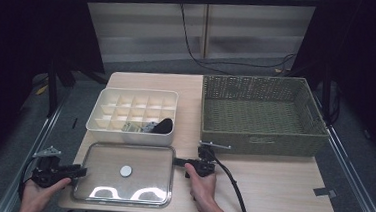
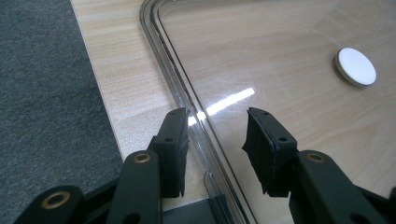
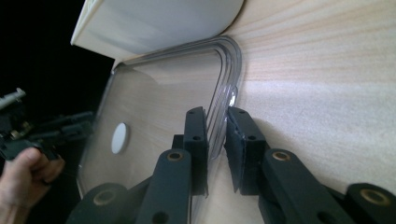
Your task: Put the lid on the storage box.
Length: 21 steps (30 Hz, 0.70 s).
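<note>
A clear plastic lid (image 1: pixel 135 182) with a white round disc (image 1: pixel 126 171) at its middle lies flat on the wooden table near the front edge. My left gripper (image 1: pixel 78 171) sits at the lid's left edge. In the left gripper view its jaws straddle the rim of the lid (image 2: pixel 280 70) with a wide gap, and the left gripper (image 2: pixel 217 114) is open. My right gripper (image 1: pixel 177 161) is at the lid's right edge. In the right gripper view the right gripper (image 3: pixel 215 112) has its pads closed on the rim of the lid (image 3: pixel 163 102).
Just behind the lid stands a white divided box (image 1: pixel 106 108) holding a dark item (image 1: pixel 163 126) and small things in its front cells. A woven basket (image 1: pixel 261 141) sits at the back right. The left gripper hangs at the table's left edge, over grey floor (image 2: pixel 42 93).
</note>
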{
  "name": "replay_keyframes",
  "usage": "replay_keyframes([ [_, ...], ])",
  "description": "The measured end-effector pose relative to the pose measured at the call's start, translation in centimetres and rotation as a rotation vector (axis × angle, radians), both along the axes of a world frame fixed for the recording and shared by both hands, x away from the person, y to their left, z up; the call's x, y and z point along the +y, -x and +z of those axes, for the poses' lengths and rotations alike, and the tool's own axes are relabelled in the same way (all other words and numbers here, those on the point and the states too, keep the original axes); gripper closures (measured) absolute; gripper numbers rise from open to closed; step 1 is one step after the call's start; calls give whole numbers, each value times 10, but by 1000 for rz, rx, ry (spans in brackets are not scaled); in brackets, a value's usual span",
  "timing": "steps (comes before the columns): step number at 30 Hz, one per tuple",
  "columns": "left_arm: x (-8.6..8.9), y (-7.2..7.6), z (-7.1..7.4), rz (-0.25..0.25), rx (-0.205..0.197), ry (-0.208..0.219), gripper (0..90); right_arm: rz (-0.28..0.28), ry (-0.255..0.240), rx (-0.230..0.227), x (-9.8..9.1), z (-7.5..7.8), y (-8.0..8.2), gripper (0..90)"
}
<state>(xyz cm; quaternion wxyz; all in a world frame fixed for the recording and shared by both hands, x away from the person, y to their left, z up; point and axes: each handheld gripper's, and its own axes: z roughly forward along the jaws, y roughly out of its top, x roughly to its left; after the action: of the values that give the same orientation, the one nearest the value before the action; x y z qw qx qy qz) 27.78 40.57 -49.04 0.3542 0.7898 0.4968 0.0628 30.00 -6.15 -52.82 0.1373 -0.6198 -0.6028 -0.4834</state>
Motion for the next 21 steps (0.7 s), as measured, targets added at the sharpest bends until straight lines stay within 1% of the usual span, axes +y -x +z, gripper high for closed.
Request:
replay_keyframes([
  [2,0,0,0,1,-3,0,587,-19,-32,34,-1,-1,-1,773],
  [6,0,0,0,1,0,3,588,-28,-61,58,-2,-2,-1,765],
  [7,0,0,0,1,1,2,589,-28,-83,80,-4,-4,-2,767],
  [8,0,0,0,0,2,1,588,-34,-92,88,-4,-4,-1,767],
  [11,0,0,0,0,5,3,588,-28,-114,94,-5,-5,-2,740],
  [13,0,0,0,1,4,3,589,-38,-142,121,-6,-7,-3,741],
  [14,0,0,0,3,3,6,589,-27,-138,113,-6,-7,-3,743],
  [15,1,0,0,5,2,9,589,-17,-118,110,-6,-7,-3,751],
  [17,1,0,-1,2,3,9,592,-20,-142,122,-6,-7,-3,751],
  [19,1,0,0,2,6,10,592,-7,-153,124,-4,-8,-3,755],
  [20,1,0,0,2,7,11,593,7,-157,133,-3,-9,-3,760],
  [21,1,0,-1,2,7,13,593,15,-146,115,-1,-8,-3,755],
])
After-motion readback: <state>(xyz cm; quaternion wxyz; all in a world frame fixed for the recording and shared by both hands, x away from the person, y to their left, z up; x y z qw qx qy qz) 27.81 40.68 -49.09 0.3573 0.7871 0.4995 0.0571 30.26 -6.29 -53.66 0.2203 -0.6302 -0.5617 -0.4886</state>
